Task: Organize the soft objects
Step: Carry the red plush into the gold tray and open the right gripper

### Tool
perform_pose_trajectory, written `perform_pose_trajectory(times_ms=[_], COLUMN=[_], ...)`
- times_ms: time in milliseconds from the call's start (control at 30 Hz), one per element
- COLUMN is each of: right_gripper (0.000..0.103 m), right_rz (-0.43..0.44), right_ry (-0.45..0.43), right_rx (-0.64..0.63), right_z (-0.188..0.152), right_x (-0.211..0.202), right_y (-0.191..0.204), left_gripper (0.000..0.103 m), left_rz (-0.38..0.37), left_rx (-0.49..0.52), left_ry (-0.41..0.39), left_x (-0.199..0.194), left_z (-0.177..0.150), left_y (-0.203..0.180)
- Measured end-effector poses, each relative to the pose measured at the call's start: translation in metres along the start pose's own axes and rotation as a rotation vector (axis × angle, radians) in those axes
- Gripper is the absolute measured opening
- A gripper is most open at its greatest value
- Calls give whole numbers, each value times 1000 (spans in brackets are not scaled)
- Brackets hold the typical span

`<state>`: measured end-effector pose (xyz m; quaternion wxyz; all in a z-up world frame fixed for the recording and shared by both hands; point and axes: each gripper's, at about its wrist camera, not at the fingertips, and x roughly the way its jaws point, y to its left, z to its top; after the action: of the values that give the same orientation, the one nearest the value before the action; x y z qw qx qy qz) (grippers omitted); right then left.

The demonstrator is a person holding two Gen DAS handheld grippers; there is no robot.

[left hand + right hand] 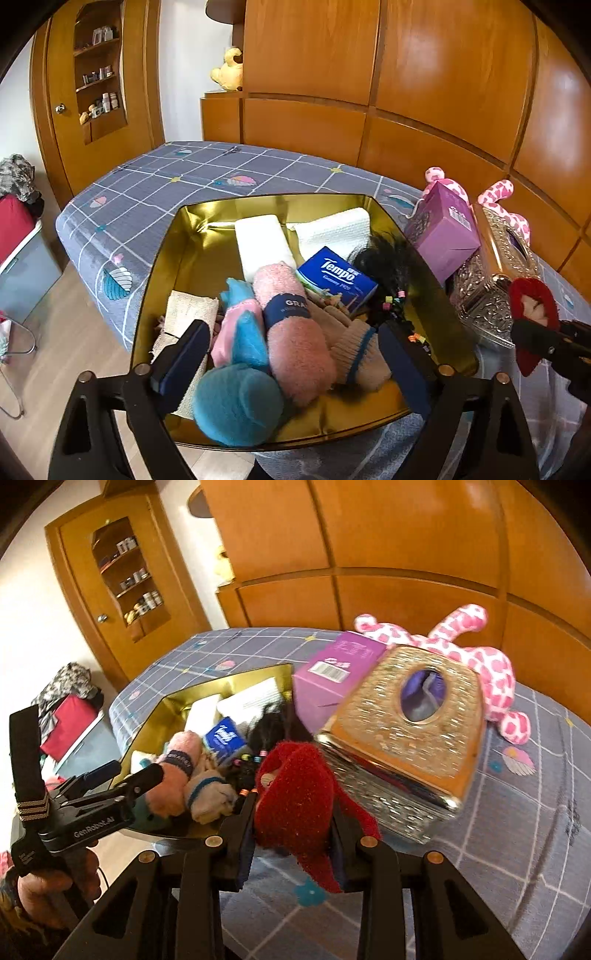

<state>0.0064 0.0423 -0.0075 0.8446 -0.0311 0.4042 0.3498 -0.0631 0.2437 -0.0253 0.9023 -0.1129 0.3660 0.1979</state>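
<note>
Right tongs [291,834] clamp the red fuzzy sock [299,794]; left tongs [291,354] gape wide, empty, over the gold tin [177,236]. We'd drop it at the tin's 3 o'clock gap, clear of the left tongs.

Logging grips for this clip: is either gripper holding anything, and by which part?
The right gripper is shut on the red fuzzy piece, pinching its lower middle. The left gripper is open over the gold tin, holding nothing.
</note>
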Motion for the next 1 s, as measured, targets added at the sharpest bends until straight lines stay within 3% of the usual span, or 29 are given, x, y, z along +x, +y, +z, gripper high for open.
perform_pose_trajectory(times_ms=[333, 667, 1000], right_gripper=[33, 33, 33], right_rz=[62, 62, 54], right_ry=[83, 188, 198], right_rx=[-90, -194, -202], right_z=[16, 22, 50], right_x=[32, 67, 120], right_y=[27, 47, 66], left_gripper=[97, 97, 97], left_rz=[24, 39, 71], left_rx=[-30, -64, -114], left_ry=[-3, -7, -14], left_x=[0, 3, 7], left_z=[4, 9, 17], left_y=[11, 25, 47])
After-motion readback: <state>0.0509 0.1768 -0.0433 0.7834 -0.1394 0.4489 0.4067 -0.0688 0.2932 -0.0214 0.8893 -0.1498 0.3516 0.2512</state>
